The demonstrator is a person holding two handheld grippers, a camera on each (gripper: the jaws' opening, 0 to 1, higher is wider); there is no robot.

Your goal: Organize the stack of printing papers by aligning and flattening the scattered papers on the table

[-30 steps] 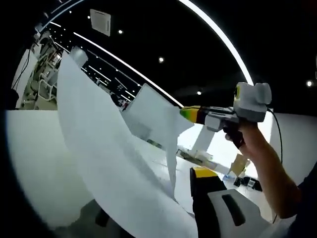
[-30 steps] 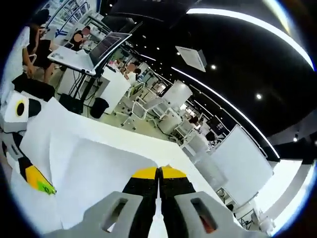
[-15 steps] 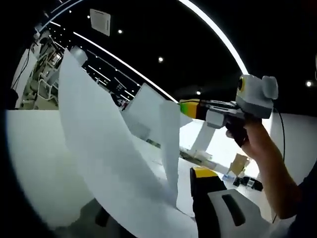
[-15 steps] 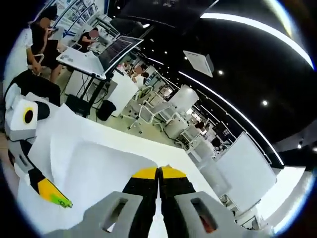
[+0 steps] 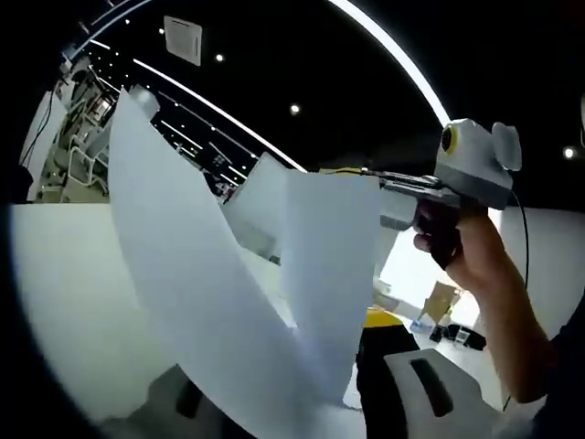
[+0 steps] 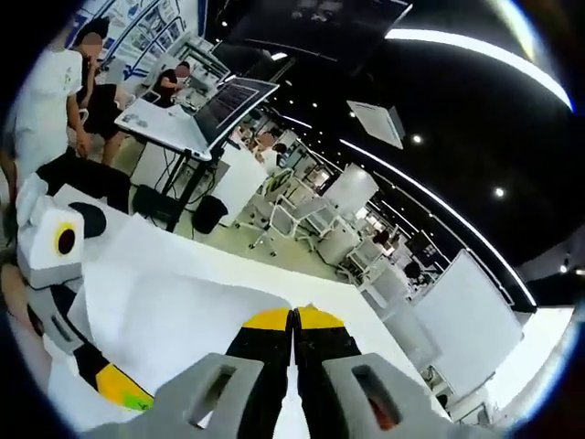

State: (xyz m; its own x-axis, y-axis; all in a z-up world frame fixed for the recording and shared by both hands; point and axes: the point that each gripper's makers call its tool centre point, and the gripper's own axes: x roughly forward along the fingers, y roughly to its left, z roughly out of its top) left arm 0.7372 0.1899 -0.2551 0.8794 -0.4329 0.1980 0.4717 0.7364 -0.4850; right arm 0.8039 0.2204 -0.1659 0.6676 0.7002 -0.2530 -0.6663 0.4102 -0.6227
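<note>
Both grippers are raised off the table (image 5: 64,302), and the sheet of printing paper (image 5: 183,283) hangs in the air between them — curled, not flat.

In the left gripper view the sheet is the largest thing: a broad white band that rises from the bottom centre, close to the left gripper (image 5: 402,366), sweeps up and left to a high corner near the ceiling lights, while a second fold of it stands upright in the middle of the view. The top edge of that fold meets the right gripper (image 5: 366,172), which comes in from the right, held level by a hand (image 5: 457,251) wrapped round its grip, the forearm slanting down to the lower right. The right gripper's jaws are pressed together on the paper's upper edge. Of the left gripper itself only one yellow-tipped black jaw and its pale housing show at the bottom right; the paper covers the rest, so I cannot tell how its jaws stand.

In the right gripper view the right gripper (image 6: 293,320) points forward with its two yellow-tipped jaws closed tight, the paper (image 6: 183,311) spreading away from them to the left in a wide curved sheet. At the far left edge the left gripper (image 6: 114,389) stands beside the sheet, its yellow-and-green tip low against the paper's near corner. Beyond lie an office floor with a tilted drafting desk (image 6: 196,114), white chairs (image 6: 311,224) and people (image 6: 46,101) at the far left.
</note>
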